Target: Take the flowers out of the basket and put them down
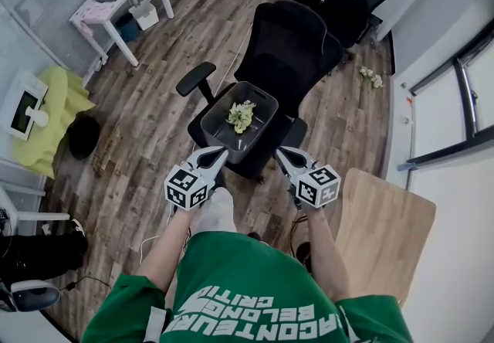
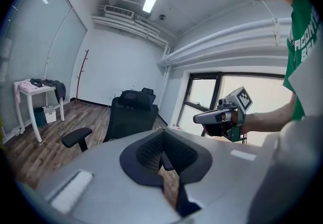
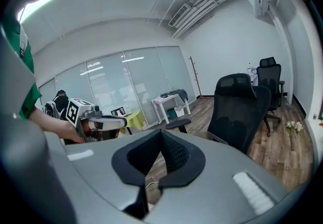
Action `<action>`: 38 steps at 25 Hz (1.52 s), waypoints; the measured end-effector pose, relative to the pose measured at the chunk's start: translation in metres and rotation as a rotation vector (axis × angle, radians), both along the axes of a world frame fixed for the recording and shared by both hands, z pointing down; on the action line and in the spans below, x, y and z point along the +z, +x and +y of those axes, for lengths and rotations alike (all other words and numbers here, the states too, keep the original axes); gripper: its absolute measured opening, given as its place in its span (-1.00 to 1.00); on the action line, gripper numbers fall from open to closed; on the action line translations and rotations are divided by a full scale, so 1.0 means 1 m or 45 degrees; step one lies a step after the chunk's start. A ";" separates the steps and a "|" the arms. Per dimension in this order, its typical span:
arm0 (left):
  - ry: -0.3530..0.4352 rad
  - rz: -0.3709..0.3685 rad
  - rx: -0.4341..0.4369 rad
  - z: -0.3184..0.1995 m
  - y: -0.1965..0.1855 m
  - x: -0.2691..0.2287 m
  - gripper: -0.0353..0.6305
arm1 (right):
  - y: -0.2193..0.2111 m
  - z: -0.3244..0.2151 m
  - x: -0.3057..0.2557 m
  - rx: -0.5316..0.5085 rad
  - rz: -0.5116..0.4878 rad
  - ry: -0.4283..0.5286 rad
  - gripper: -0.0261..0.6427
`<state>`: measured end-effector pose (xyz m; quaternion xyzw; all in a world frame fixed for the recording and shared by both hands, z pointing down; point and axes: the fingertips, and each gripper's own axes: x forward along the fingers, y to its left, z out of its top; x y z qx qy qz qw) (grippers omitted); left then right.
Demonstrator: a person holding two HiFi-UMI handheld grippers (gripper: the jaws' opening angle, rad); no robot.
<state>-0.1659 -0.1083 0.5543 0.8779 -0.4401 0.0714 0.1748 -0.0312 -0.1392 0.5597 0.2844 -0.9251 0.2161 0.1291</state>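
Flowers lie in grey basket on black chair | left tool, right tool: both pressed together, empty, near basket.

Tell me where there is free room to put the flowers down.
Free: the wooden tabletop on the right, and the floor between the black chair and the white table. Crowded: the chair seat, filled by the basket.

A small bunch of pale yellow-white flowers is lying inside a grey, open-topped basket, which is sitting upright on the seat of a black office chair. A second pale bunch is lying on the wooden floor, well apart.
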 end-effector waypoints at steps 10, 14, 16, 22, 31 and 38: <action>-0.063 0.030 0.030 -0.109 -0.061 0.012 -0.84 | -0.063 -0.109 0.008 0.014 0.055 -0.058 -0.90; -0.070 0.037 0.051 -0.142 -0.078 0.014 -0.84 | -0.081 -0.137 0.010 0.031 0.066 -0.070 -0.90; -0.075 0.045 0.067 -0.154 -0.084 0.016 -0.84 | -0.088 -0.148 0.013 0.043 0.073 -0.080 -0.90; -0.085 0.064 0.112 -0.180 -0.097 0.023 -0.84 | -0.104 -0.170 0.019 0.071 0.091 -0.094 -0.90; -0.123 0.066 0.078 -0.199 -0.112 0.039 -0.84 | -0.120 -0.192 0.025 0.041 0.083 -0.117 -0.90; -0.157 0.058 -0.040 -0.205 -0.120 0.049 -0.84 | -0.123 -0.209 0.035 -0.068 0.094 -0.140 -0.90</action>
